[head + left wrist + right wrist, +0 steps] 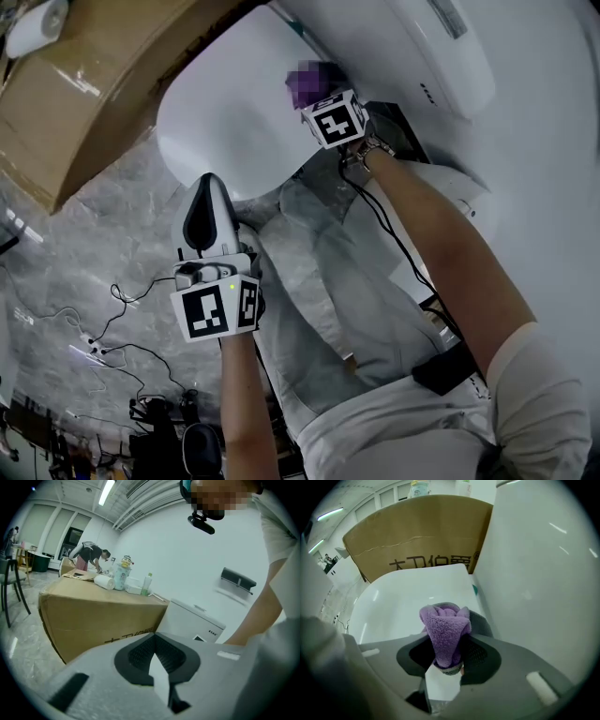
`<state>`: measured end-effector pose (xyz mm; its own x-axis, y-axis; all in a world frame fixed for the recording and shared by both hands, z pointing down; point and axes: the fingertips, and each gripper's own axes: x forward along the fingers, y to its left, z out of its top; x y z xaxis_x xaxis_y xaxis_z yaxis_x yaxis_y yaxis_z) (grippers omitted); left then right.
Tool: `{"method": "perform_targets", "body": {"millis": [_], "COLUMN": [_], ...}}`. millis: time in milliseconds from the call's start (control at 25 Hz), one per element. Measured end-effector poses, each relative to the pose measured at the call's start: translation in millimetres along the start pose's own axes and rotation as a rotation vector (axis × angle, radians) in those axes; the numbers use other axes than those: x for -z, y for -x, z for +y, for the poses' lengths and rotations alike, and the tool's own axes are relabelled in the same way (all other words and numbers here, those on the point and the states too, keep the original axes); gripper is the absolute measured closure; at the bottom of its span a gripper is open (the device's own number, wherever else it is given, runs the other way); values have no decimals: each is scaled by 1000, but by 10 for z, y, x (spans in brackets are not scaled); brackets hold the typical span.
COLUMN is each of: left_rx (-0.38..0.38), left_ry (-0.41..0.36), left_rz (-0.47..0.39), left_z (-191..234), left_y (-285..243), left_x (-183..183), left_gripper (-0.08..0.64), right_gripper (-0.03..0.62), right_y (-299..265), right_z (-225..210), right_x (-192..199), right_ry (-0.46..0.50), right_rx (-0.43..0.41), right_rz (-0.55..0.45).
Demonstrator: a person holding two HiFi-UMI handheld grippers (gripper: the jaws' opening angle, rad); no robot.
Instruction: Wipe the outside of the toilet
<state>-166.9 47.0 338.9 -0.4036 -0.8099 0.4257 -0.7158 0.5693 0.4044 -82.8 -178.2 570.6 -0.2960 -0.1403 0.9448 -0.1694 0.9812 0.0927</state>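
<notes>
The white toilet [230, 108] fills the top of the head view, lid down, with its tank [441, 42] at the upper right. My right gripper [319, 94] is shut on a bunched purple cloth [306, 86], held against the rear of the lid beside the tank. In the right gripper view the cloth [445, 627] sticks out of the right gripper [447, 646], over the lid [408, 599] and next to the tank [534, 569]. My left gripper [208, 192] stands shut and empty below the bowl's front. The left gripper [157, 656] faces the tank [192, 620].
A large cardboard box [94, 84] stands close to the toilet's left side, with a paper roll [37, 23] and bottles [123, 571] on it. Cables [122, 347] lie on the marble floor at lower left. A person [89, 555] bends over far back.
</notes>
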Motion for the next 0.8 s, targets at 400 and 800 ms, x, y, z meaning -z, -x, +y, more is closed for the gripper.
{"method": "perform_targets", "body": {"millis": [400,800], "left_rx": [-59,-107], "left_ry": [-1,13], "left_rz": [-5,-22], "left_z": [1127,1810], "left_y": [922,1538], "left_x": [-24,51], "left_gripper": [554,554], "right_gripper": [448,449], "right_y": [29,64], "right_z": [1605,2910], "right_x": [94,68], "right_ry": [7,89], "right_rx": [-94,-195], "right_rz": [42,38]}}
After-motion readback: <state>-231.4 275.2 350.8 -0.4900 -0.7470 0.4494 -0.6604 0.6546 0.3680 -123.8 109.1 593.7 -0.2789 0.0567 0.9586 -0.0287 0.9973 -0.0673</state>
